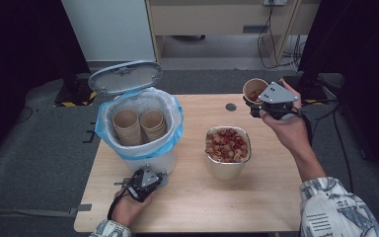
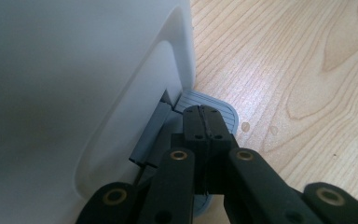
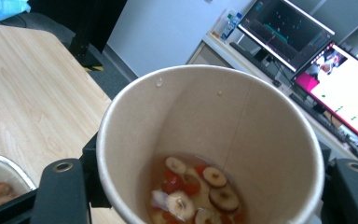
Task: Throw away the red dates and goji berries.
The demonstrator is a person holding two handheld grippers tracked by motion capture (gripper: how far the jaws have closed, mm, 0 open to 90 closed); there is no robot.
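At the table's far right my right gripper [image 1: 255, 105] is shut on a brown paper cup [image 1: 254, 89]. In the right gripper view the cup [image 3: 242, 116] sits between my black fingers [image 3: 60, 189] and holds liquid with red and beige fruit slices [image 3: 196, 189]. Near the front left my left gripper [image 1: 145, 178] is shut, with nothing between its jaws. Its tips [image 2: 204, 116] rest on the grey foot pedal [image 2: 223, 111] at the base of the white bin [image 2: 74, 84]. The bin [image 1: 150, 160] has a blue liner, its lid [image 1: 125, 76] stands open, and two stacks of paper cups [image 1: 138, 126] sit inside.
A metal bowl [image 1: 226, 170] full of red and beige slices [image 1: 227, 144] stands mid-table, between the bin and my right hand. A small round hole [image 1: 231, 106] marks the tabletop behind it. Monitors [image 3: 340, 84] stand on a desk beyond the table.
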